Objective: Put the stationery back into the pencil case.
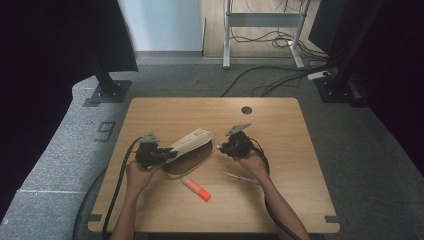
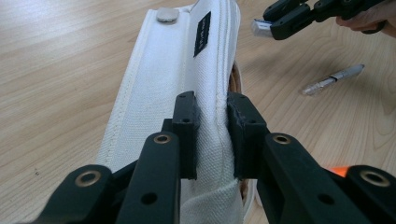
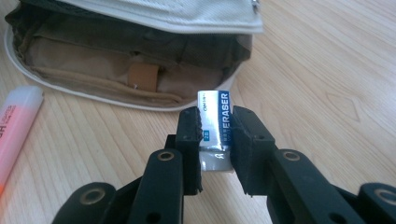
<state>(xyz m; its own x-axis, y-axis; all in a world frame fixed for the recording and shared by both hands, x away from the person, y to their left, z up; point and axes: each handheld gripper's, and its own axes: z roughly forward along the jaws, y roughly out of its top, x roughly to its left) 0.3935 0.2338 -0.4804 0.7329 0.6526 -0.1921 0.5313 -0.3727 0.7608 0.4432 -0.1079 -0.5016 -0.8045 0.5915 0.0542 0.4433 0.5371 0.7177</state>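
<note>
A white pencil case [image 1: 187, 150] was seen lying open near the middle of the wooden surface [image 1: 280, 130]. Its white flap was lifted up, and the brown inside was shown underneath.

The left claw [image 2: 212, 135] was closed tight on the edge of the white flap — the cloth was pinched between its two black pads. In the high view, the left claw [image 1: 159, 155] was held at the left end of the case, and the flap was kept raised by it. A small metal snap [image 2: 167, 15] and a little black label [image 2: 202, 28] were seen on the flap.

The right claw [image 3: 216, 135] was closed on a small eraser [image 3: 215, 126] — a white one in a blue and white sleeve with the word ERASER printed on it. The eraser was held upright between the pads. In the high view, the right claw [image 1: 224, 146] was held just beside the right end of the case, near its open mouth. From the right gripper view, the brown pockets inside the pencil case [image 3: 116, 70] were seen just ahead of the eraser, not touching it.

A highlighter [image 1: 196, 189] with a pale body and an orange end was left lying on the surface in front of the case. A clear pen [image 1: 239, 177] was left on the surface too, near the right hand [image 1: 250, 161].
</note>
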